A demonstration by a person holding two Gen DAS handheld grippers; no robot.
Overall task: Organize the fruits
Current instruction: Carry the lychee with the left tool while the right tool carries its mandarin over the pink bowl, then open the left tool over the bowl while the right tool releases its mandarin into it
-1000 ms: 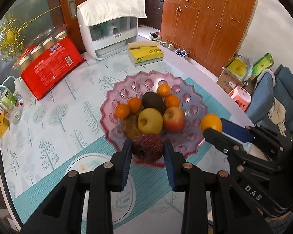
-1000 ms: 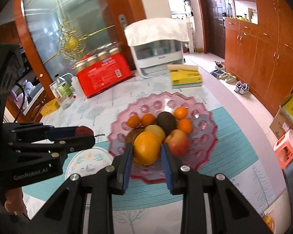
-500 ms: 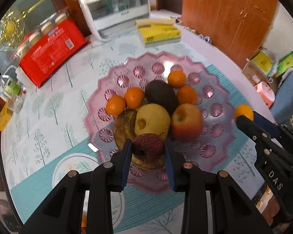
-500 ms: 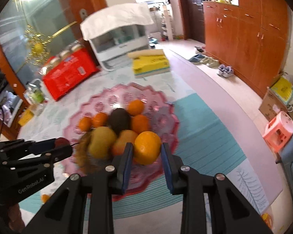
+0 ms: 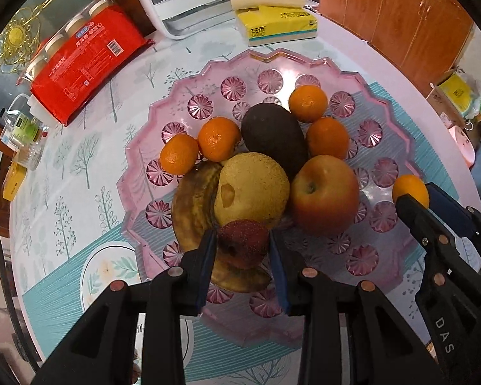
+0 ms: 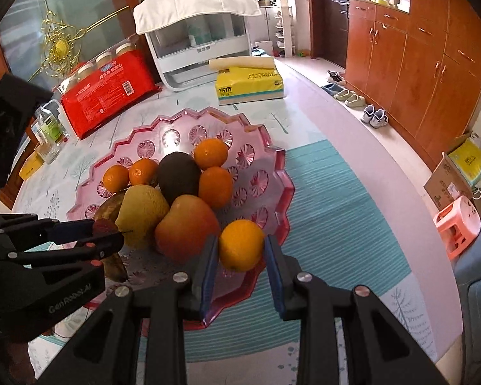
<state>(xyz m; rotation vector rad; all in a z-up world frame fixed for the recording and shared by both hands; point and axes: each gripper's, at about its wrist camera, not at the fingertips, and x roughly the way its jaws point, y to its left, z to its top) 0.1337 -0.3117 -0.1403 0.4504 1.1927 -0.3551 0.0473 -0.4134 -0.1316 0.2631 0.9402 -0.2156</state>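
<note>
A pink scalloped plate [image 5: 272, 61] holds a red apple [image 5: 324, 192], a yellow pear [image 5: 253, 186], a dark avocado [image 5: 272, 131], a browned banana [image 5: 192, 205] and several mandarins. My left gripper [image 5: 241, 235] points steeply down with a rough red fruit [image 5: 242, 247] between its blue pads, low over the banana. Its jaws are opening, though the pads still touch the fruit. My right gripper [image 6: 240, 240] is shut on an orange [image 6: 240, 250] just inside the plate's near right rim [image 6: 282, 192], beside the apple [image 6: 186, 224].
Behind the plate lie a red multipack of jars [image 5: 86, 61], a yellow tissue pack [image 5: 275, 24] and a white countertop appliance [image 5: 192, 0]. Small bottles [image 5: 22, 128] stand at the table's left edge. To the right the table ends above a floor with a pink stool [image 6: 458, 224].
Both grippers have come down and forward over the plate. The red fruit is now low over the banana, and the orange has moved to the plate's right side.
</note>
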